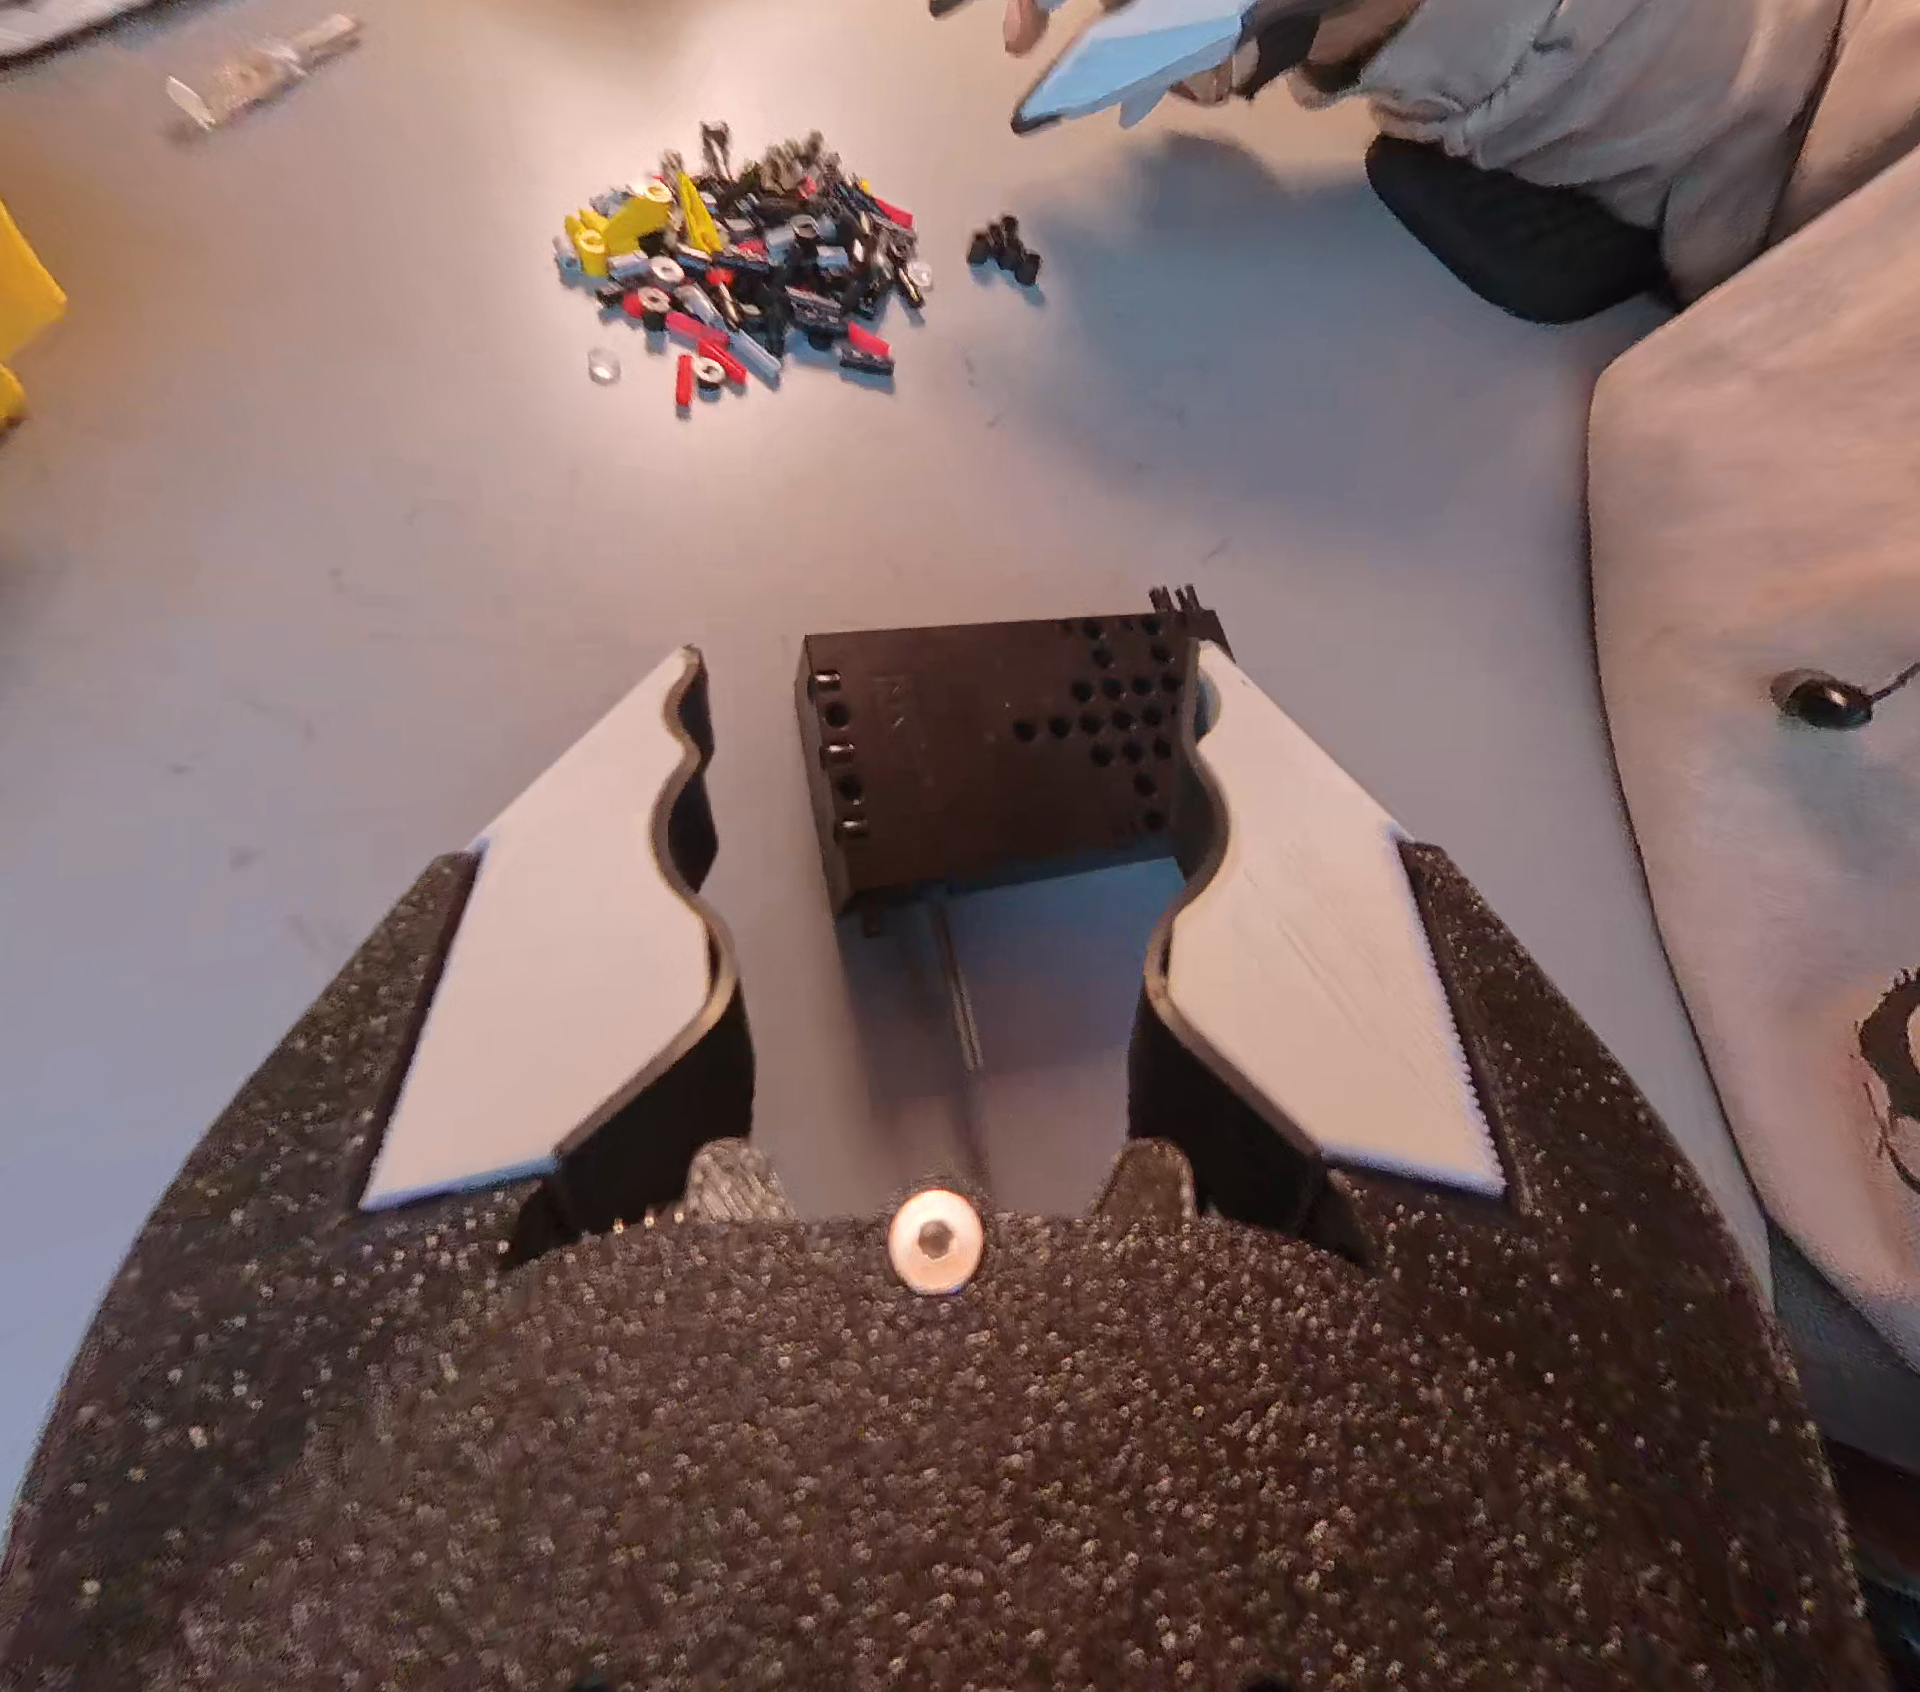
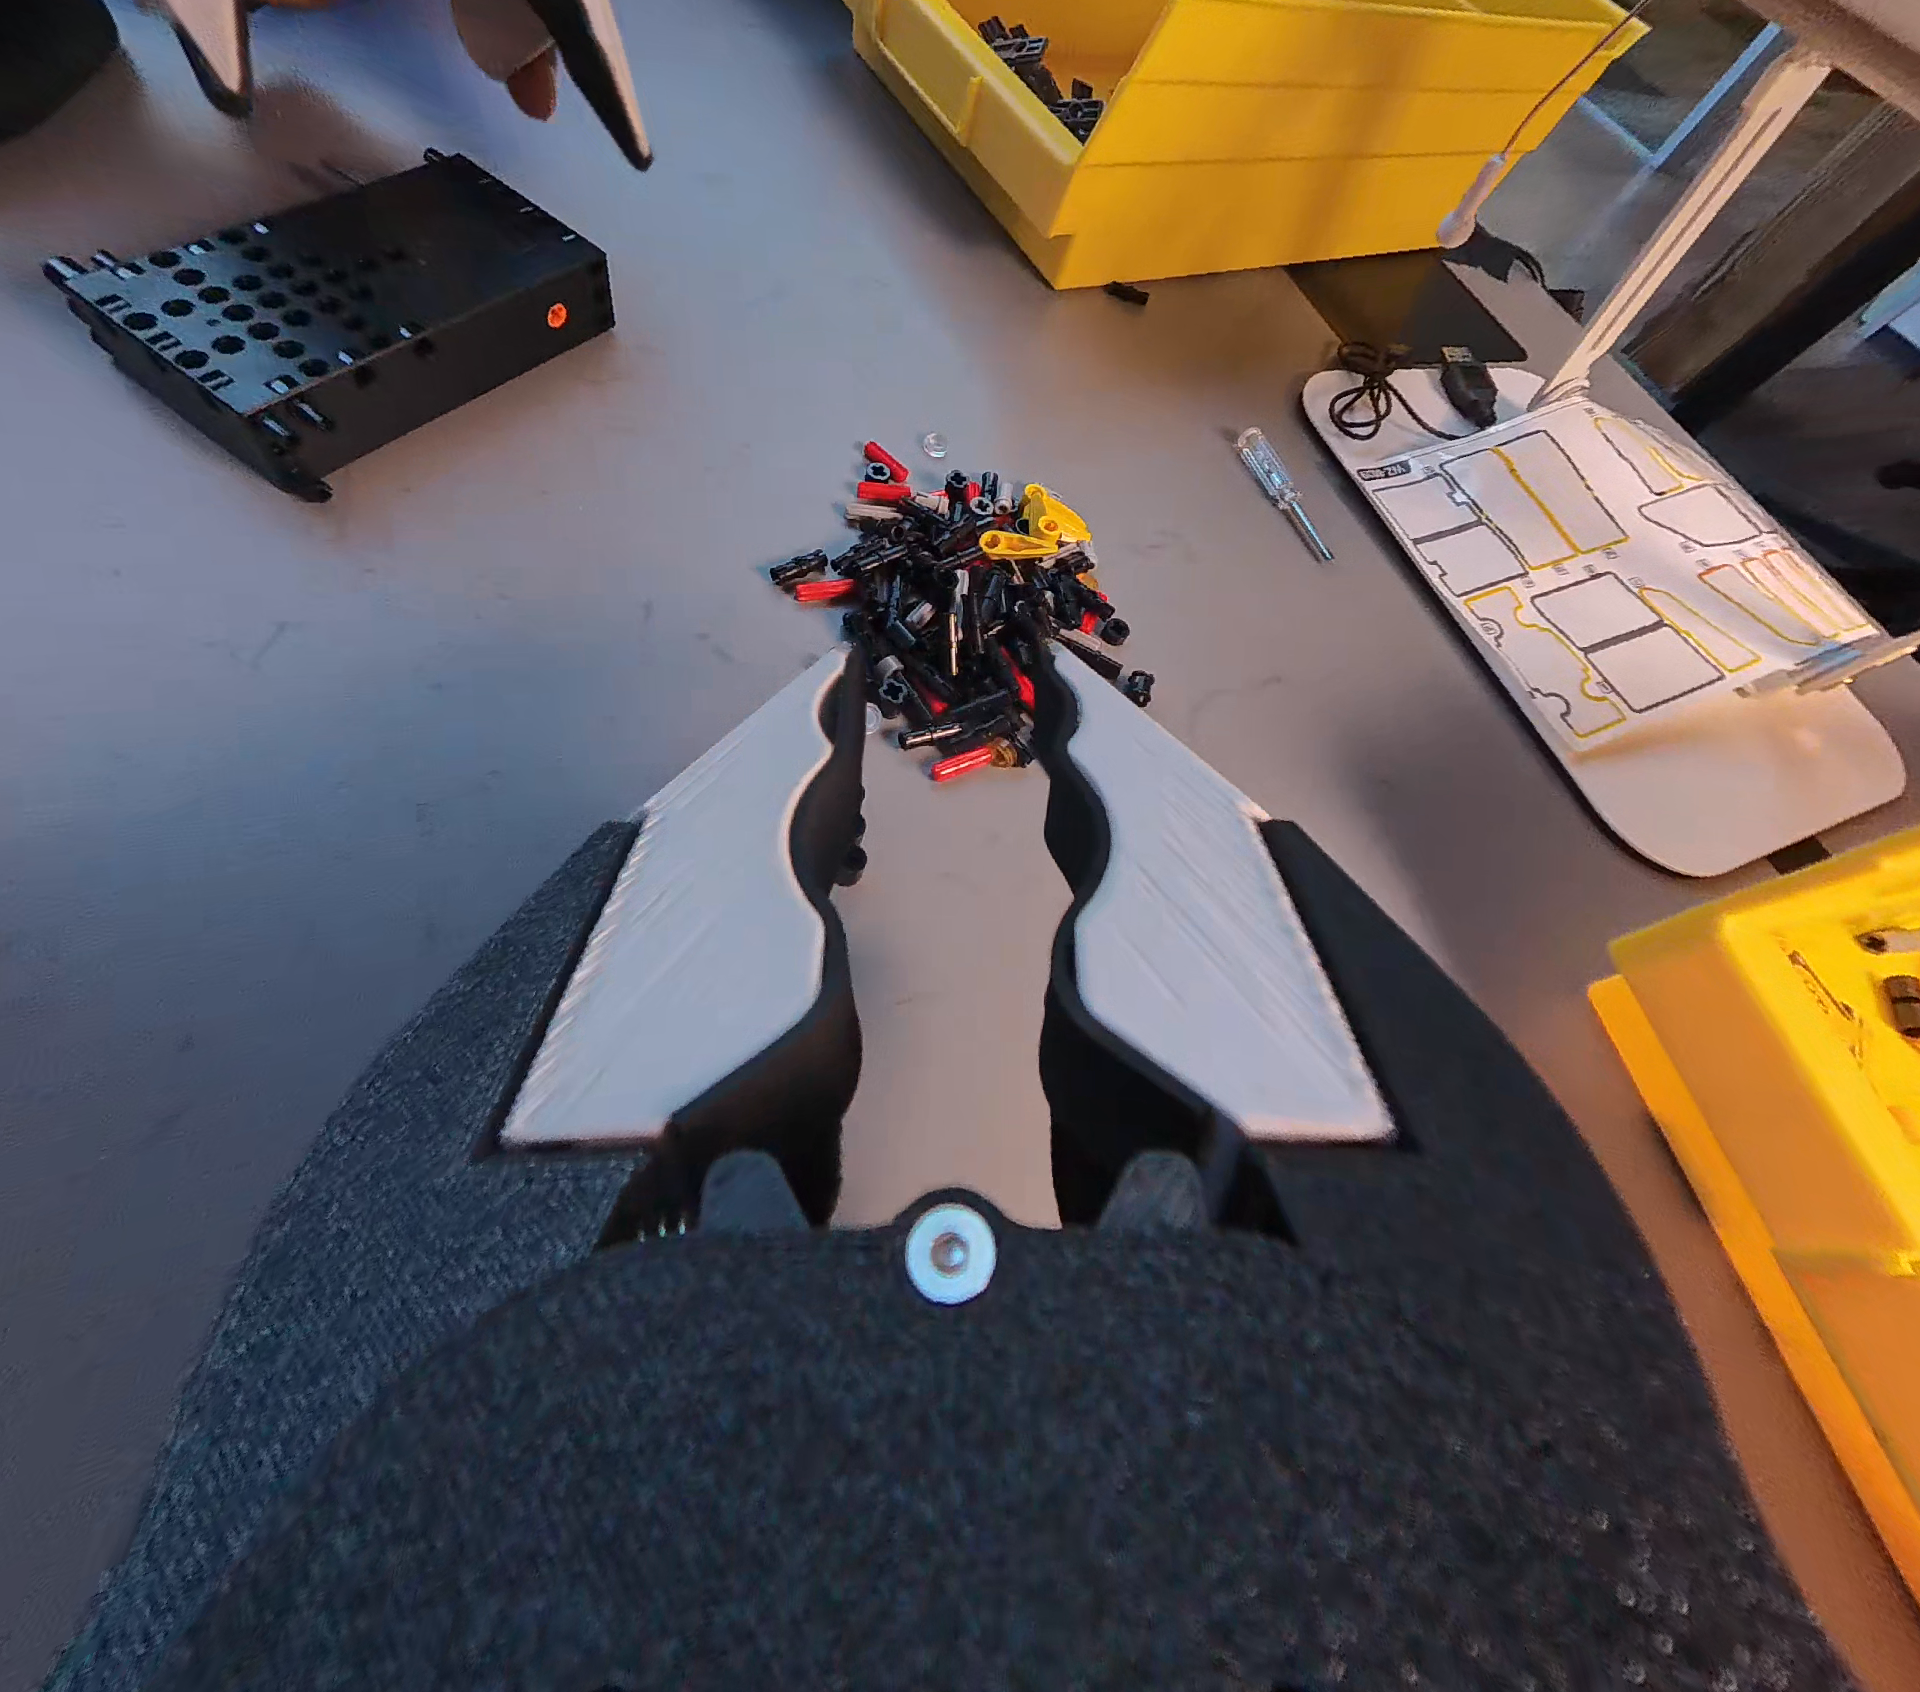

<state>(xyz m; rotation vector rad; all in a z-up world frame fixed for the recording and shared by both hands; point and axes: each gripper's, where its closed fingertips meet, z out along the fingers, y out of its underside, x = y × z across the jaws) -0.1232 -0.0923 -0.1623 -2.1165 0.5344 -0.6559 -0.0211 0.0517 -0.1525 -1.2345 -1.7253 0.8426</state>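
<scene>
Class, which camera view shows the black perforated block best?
The right wrist view: the black perforated block lies whole and unobstructed on the table. The left wrist view shows it close up between the left gripper's open fingers, partly hidden.

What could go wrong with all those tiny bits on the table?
The right gripper has its open fingers at the near edge of the loose pile; a nudge could scatter pieces, and round pins might roll away. The left gripper is open around the black block, touching one side only, so closing could shove it sideways.
</scene>
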